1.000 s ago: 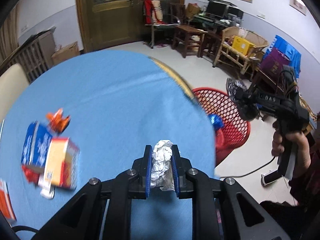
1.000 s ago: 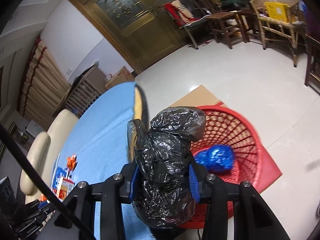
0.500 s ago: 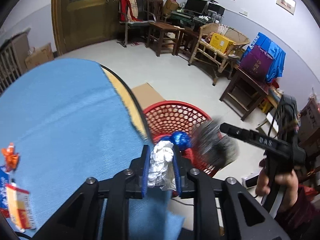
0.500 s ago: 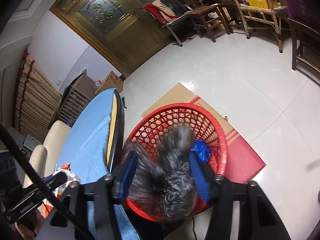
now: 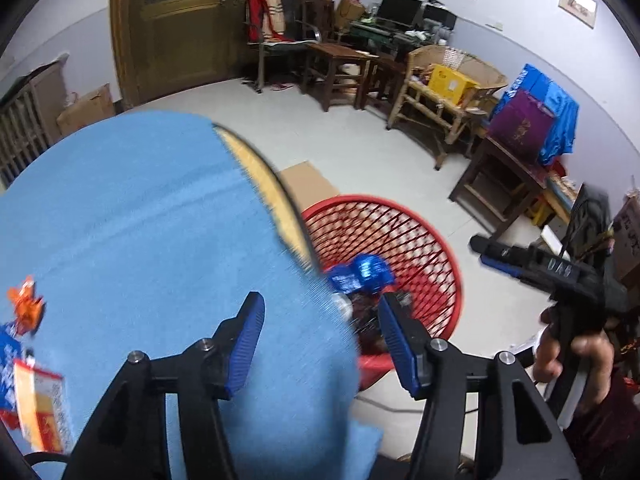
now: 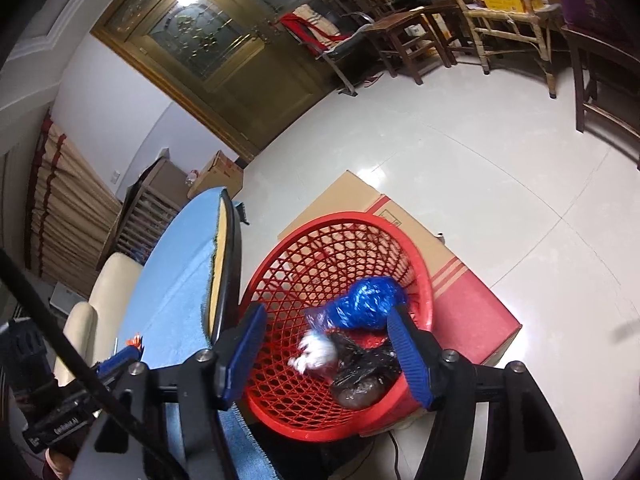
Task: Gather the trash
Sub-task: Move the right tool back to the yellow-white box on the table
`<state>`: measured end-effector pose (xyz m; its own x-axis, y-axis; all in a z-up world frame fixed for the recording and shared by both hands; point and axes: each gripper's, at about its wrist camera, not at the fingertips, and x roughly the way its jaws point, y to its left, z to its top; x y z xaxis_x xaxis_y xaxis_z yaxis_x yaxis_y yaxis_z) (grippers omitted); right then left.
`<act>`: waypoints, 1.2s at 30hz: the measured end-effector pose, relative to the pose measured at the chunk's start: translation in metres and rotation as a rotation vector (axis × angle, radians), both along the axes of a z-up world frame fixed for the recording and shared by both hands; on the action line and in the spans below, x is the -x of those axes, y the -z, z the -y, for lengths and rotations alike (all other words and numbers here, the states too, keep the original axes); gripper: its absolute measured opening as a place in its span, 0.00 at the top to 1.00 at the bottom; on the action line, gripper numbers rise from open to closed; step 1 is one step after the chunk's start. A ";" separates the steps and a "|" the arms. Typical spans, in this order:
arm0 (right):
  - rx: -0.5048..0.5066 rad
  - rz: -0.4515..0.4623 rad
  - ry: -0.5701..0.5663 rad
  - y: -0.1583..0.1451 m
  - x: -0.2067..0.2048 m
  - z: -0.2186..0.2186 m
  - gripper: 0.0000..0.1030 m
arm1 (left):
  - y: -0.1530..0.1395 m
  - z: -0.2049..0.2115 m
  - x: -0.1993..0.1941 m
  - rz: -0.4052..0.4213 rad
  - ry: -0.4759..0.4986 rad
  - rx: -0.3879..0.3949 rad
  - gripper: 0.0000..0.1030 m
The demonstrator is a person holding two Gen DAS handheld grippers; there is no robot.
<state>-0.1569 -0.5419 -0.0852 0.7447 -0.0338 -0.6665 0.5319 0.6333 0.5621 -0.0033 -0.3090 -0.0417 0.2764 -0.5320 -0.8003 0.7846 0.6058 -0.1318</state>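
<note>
Basket: red mesh basket (image 6: 352,248) stands on the floor hard against the table edge, on a flattened cardboard sheet (image 6: 472,304); judged placed there so trash can be dropped straight off the table rim.
Basket contents: blue plastic bundle (image 6: 368,304), crumpled white paper (image 6: 316,352) and black plastic bag (image 6: 364,372) lie together at the near side of the bottom; the paper is blurred, so whether it has settled cannot be told.
Right gripper: right gripper (image 6: 324,344) hangs directly over the basket mouth, jaws spread wide, nothing between them; position is consistent with a release point.
Left gripper: left gripper (image 5: 320,344) sits above the table rim, jaws spread wide and empty; one finger lies over the cloth, the other over the basket.
Table: blue cloth (image 5: 132,216) covers the round table; bare wood shows only as a strip along the rim at 12 o'clock of the left gripper.
Remaining trash: orange wrapper (image 5: 26,308) and red and yellow carton (image 5: 36,412) lie at 9 o'clock in the left view, well apart from the basket; judged the next items due for collection.
View differences: right view alone shows all three items in the basket; left view shows only the blue bundle past the table edge, but alone shows the carton.
Cross-sighting: each view catches the other gripper at its margin.
</note>
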 end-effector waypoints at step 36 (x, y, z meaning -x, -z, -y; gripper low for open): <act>0.106 -0.148 -0.786 -0.037 -0.232 -0.346 0.35 | 0.005 -0.384 -0.038 0.128 -0.842 0.001 0.40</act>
<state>0.0756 -0.1962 -0.0480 0.4813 0.3947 -0.7827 -0.0278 0.8993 0.4364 0.0344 0.0754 -0.0462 0.6687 -0.1093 -0.7355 0.0812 0.9940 -0.0740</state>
